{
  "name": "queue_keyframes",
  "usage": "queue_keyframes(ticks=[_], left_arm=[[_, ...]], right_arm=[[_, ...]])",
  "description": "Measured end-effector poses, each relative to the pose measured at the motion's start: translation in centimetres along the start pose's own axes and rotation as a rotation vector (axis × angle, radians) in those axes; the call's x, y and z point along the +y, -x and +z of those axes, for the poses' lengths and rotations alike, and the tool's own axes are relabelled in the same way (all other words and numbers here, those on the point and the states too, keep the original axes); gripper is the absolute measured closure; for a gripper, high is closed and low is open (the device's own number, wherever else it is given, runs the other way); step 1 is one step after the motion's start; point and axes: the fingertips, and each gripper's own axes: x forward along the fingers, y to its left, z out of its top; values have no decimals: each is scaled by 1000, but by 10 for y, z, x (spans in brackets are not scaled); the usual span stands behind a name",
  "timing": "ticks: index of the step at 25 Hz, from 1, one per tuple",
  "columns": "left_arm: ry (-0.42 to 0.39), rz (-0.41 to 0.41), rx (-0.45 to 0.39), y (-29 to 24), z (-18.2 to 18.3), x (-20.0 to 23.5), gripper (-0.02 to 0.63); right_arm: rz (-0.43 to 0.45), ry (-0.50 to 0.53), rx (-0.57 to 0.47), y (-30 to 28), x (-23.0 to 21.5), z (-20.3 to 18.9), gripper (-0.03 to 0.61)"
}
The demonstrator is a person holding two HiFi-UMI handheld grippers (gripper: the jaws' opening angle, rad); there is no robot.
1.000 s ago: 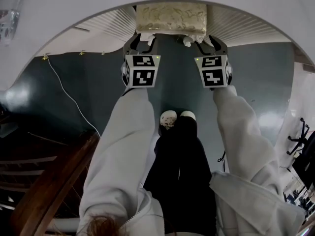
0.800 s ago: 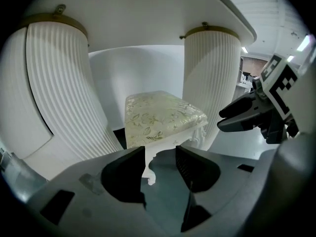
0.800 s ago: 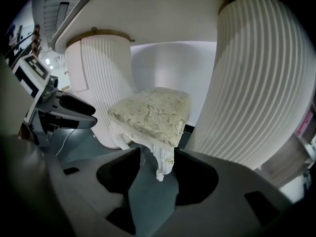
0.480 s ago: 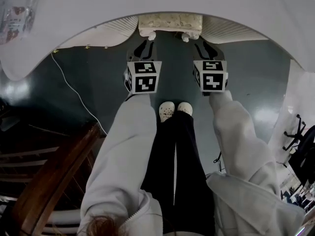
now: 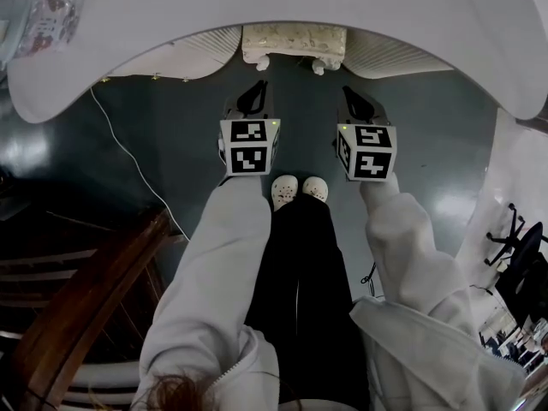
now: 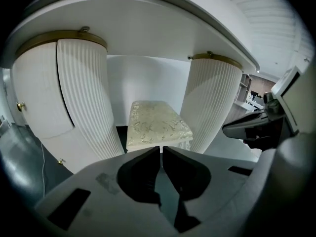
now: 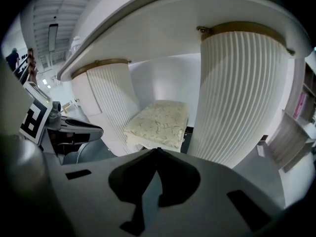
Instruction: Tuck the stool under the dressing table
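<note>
cream padded stool [image 5: 294, 43] with leafy pattern, tucked between ribbed white pedestals [image 6: 84, 93] under the curved table [image 5: 282, 7], left gripper [image 5: 257, 91] and right gripper [image 5: 351, 97] just clamped closed on nothing, now backed off the stool they were touching a second ago

I seem to be in a bedroom set inside a larger workplace: white dressing table [image 5: 282, 7] on fluted pedestals [image 7: 237, 98], cushioned stool [image 5: 294, 41], glossy dark floor [image 5: 171, 144], an office chair [image 5: 514, 247] and shelving [image 7: 286, 137] beyond.

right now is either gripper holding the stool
No, the left gripper and right gripper are shut on nothing, clear of the stool.
</note>
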Motion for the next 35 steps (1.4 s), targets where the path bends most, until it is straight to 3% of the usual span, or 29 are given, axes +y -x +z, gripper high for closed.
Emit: queue_keyframes(ticks=[8,16,24,31,35], left_arm=[[22,-46,-36,38,8,-18,594],[159,-55,-55,100,36,-34,598],[135,-65,-106,165,95,-60,598],[62,-58,-200,209,155,-72,598],[65,-54,-249,226,183,-72,600]], right_arm=[[50,-37,-53,32,20,15,529],[75,-29,-68,98,35,40,529],[94,-88,-127,171,49,91,529],[96,-145,-186,218,49,139,529],[114,-150,-213,240,46,164,529]])
